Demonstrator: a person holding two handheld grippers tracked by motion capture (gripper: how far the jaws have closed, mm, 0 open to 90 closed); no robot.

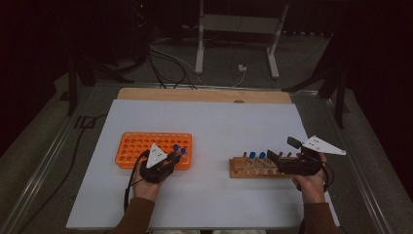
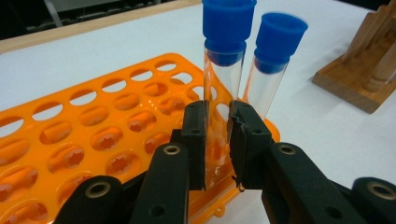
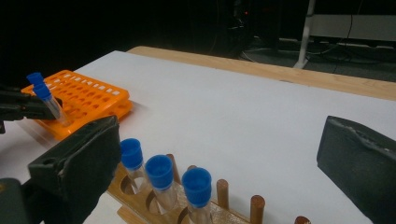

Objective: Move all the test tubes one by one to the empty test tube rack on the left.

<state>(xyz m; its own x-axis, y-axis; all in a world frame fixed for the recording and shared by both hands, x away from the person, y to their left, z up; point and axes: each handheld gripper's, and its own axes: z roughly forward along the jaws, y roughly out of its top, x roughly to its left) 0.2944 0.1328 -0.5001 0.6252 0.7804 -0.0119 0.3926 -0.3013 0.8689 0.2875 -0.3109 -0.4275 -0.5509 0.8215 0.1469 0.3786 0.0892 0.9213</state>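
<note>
While the left gripper (image 2: 217,140) sat at the near right corner of the orange tube rack (image 1: 136,146), its two black jaws were pressed against the clear body of a blue-capped test tube (image 2: 224,70), clamping it below the cap; the tube stood upright over the rack's edge, though whether its base sat in a hole could not be told; a second blue-capped tube (image 2: 271,60) stood just beside it on the right, free of the jaws; the rack's other visible holes were bare. Well apart to the right, on the same white table surface (image 1: 214,122), lay a wooden tube rack (image 1: 243,170) with short wooden pegs along its far side; in the right gripper view three blue-capped tubes (image 3: 160,179) stood in a row in its holes; the right gripper (image 1: 277,158) was held at the right end of that rack with its jaws spread wide, gripping nothing, one pad near the leftmost of those tubes and the other well off to the right. Each gripper carried a grey three-cornered plate (image 1: 155,155); cables (image 1: 165,58) trailed across the dark floor beyond the table's far wooden edge.
</note>
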